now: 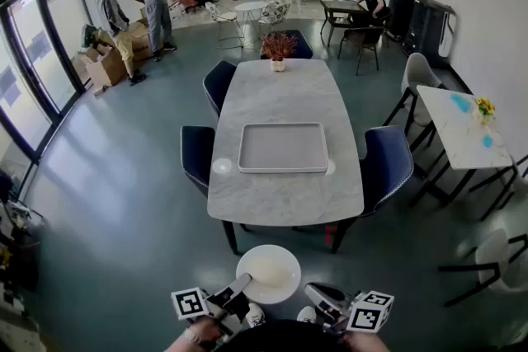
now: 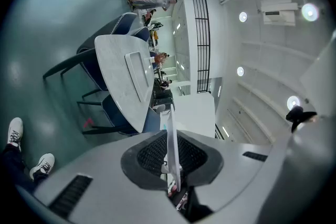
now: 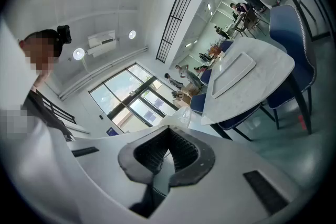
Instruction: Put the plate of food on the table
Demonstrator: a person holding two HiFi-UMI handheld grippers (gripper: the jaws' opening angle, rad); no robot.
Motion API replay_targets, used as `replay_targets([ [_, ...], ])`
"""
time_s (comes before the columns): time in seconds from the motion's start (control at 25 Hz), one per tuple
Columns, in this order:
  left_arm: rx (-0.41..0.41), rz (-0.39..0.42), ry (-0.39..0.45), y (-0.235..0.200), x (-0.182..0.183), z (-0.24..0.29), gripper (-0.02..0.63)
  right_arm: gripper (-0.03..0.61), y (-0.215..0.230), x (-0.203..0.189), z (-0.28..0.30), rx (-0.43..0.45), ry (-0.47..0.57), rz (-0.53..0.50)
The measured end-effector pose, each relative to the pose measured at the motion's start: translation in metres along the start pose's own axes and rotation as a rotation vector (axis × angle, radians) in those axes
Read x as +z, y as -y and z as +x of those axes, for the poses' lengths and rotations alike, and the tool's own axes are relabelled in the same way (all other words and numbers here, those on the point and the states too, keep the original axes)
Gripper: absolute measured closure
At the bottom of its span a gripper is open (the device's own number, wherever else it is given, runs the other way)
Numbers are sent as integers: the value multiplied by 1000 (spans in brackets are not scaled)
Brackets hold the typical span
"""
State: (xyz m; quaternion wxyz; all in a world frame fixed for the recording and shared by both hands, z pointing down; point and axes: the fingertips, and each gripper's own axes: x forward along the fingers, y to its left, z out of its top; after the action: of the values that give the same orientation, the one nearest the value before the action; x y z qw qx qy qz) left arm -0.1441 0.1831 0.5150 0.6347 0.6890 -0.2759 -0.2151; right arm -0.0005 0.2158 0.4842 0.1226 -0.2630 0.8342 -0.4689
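Note:
A white round plate (image 1: 268, 274) hangs low in the head view, short of the near end of the marble table (image 1: 280, 194). What lies on it is pale and hard to make out. My left gripper (image 1: 239, 287) is shut on its left rim. In the left gripper view the plate (image 2: 171, 139) stands edge-on, pinched between the dark pads of the left gripper (image 2: 172, 165). My right gripper (image 1: 312, 290) sits just right of the plate. In its own view the right gripper (image 3: 167, 157) looks shut, with the plate's rim (image 3: 184, 115) just beyond its tips.
A grey rectangular tray (image 1: 283, 147) lies mid-table, a potted plant (image 1: 278, 49) at the far end. Blue chairs (image 1: 196, 154) (image 1: 388, 161) flank the table. A second table (image 1: 462, 128) stands at the right. People (image 1: 153, 4) stand far back left.

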Motion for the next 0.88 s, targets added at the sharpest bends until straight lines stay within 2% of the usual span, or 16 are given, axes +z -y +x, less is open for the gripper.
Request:
replay_targets([
  [0.88, 4, -8, 7, 0, -14, 15, 577, 566, 9, 12, -23, -2, 25, 29],
])
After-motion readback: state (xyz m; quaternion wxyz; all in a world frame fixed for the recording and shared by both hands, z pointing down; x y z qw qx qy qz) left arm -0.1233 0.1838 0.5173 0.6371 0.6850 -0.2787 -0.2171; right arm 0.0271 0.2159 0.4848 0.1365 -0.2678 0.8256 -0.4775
